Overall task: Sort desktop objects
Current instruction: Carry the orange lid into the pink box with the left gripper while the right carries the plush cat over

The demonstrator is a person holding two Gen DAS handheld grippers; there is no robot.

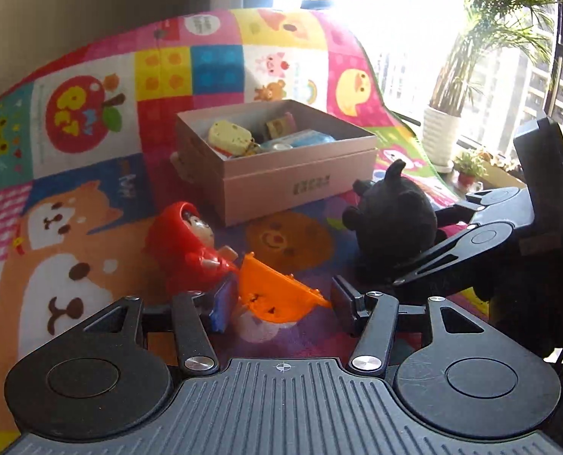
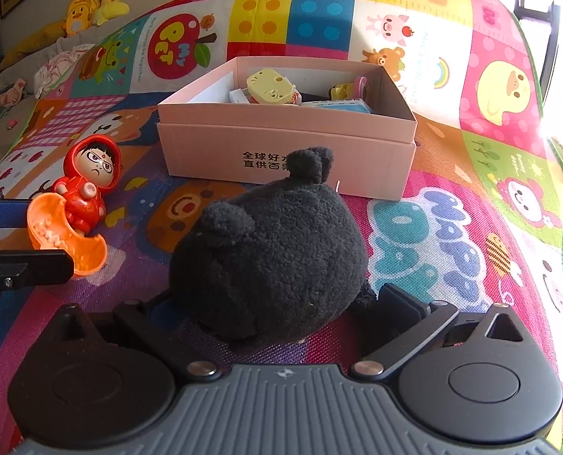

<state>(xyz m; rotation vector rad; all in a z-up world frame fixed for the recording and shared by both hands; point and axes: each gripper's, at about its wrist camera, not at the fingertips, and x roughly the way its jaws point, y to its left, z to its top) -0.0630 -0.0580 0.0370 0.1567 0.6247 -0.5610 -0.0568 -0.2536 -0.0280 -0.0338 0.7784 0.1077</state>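
Note:
An orange half-shell toy (image 1: 274,292) sits low over the play mat between the pads of my left gripper (image 1: 283,301), which is shut on it. Its rim touches the blue pad and its tip the black one. A red hooded doll (image 1: 186,242) stands right behind the shell, also in the right wrist view (image 2: 88,174). My right gripper (image 2: 279,299) straddles a black plush toy (image 2: 270,250) with its jaws spread wide. The plush looks unsqueezed, and the left pad is hidden behind it. A pink open box (image 2: 281,140) stands behind both toys.
The box holds a yellow toy (image 2: 270,87) and several small items. The colourful mat (image 2: 452,227) ends at a green edge on the right. A potted palm (image 1: 441,132) stands by the window. Yellow plush ducks (image 2: 88,7) lie far back left.

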